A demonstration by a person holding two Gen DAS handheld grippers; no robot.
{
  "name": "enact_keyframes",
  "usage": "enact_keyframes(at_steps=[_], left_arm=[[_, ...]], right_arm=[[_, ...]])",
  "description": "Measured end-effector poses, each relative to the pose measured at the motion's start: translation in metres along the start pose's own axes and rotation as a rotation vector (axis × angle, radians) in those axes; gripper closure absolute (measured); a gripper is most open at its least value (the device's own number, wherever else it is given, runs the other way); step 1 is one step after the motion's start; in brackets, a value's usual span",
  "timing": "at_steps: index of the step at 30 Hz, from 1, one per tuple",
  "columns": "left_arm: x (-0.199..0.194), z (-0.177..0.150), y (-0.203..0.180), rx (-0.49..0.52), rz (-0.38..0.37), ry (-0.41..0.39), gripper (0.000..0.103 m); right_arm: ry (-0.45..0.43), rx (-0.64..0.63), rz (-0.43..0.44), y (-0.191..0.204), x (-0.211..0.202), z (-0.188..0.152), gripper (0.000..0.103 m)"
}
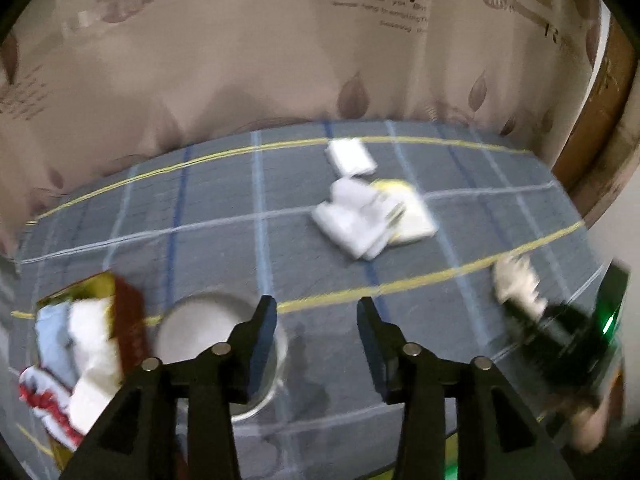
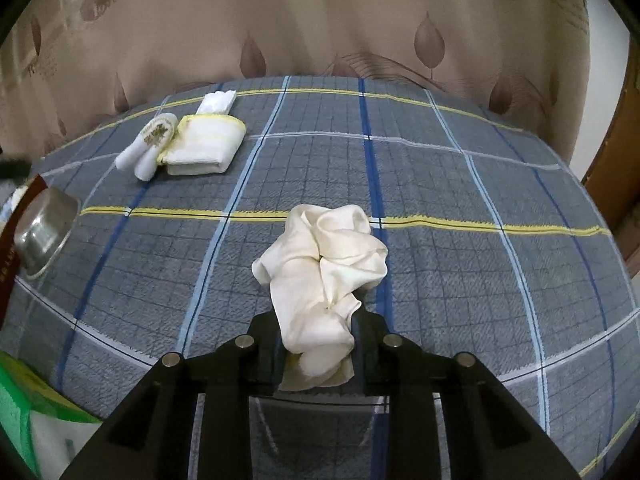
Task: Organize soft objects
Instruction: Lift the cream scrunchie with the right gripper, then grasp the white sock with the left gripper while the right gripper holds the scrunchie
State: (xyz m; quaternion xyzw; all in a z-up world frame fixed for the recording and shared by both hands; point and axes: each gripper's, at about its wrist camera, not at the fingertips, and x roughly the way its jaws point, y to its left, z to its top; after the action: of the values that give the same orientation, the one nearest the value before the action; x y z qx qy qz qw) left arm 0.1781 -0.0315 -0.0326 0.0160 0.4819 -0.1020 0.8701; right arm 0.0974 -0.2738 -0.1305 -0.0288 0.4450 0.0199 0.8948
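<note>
My right gripper (image 2: 316,344) is shut on a crumpled cream cloth (image 2: 324,264) and holds it above the plaid bedcover (image 2: 460,240). In the left wrist view the same cloth (image 1: 518,282) shows at the right with the right gripper (image 1: 560,332) behind it. My left gripper (image 1: 318,316) is open and empty above the cover. A folded white and yellow towel (image 2: 208,144) lies far left beside a pair of white slippers (image 2: 148,146) and a small white folded cloth (image 2: 218,102). The towel pile (image 1: 376,216) is blurred in the left view.
A red and gold box (image 1: 88,340) with white, blue and red-trimmed cloths sits at the left. A steel bowl (image 1: 224,344) stands next to it, also seen in the right wrist view (image 2: 44,232). A beige curtain (image 2: 320,20) hangs behind. A green bag (image 2: 24,400) is at the lower left.
</note>
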Motion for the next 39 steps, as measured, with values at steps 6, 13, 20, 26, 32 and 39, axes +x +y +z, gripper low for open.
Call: enact_keyframes(at_steps=[6, 13, 20, 26, 32, 39], left_arm=[[0.032, 0.048, -0.030, -0.005, -0.064, 0.077, 0.053], [0.079, 0.081, -0.044, -0.063, -0.034, 0.171, 0.053], [0.121, 0.096, -0.048, -0.112, 0.042, 0.254, 0.053], [0.132, 0.081, -0.039, -0.134, 0.082, 0.271, 0.053], [0.120, 0.068, -0.019, -0.163, 0.029, 0.270, 0.074], [0.098, 0.054, -0.007, -0.169, 0.006, 0.249, 0.080]], right_arm=[[-0.003, 0.009, 0.012, -0.001, -0.001, -0.002, 0.077], [-0.003, 0.011, 0.019, -0.001, 0.000, -0.002, 0.075], [-0.003, 0.013, 0.031, 0.000, 0.001, -0.002, 0.073], [-0.003, 0.009, 0.040, 0.000, 0.001, -0.002, 0.069], [-0.003, 0.006, 0.050, 0.002, 0.002, -0.002, 0.066], [-0.004, 0.004, 0.051, 0.002, 0.002, -0.002, 0.066]])
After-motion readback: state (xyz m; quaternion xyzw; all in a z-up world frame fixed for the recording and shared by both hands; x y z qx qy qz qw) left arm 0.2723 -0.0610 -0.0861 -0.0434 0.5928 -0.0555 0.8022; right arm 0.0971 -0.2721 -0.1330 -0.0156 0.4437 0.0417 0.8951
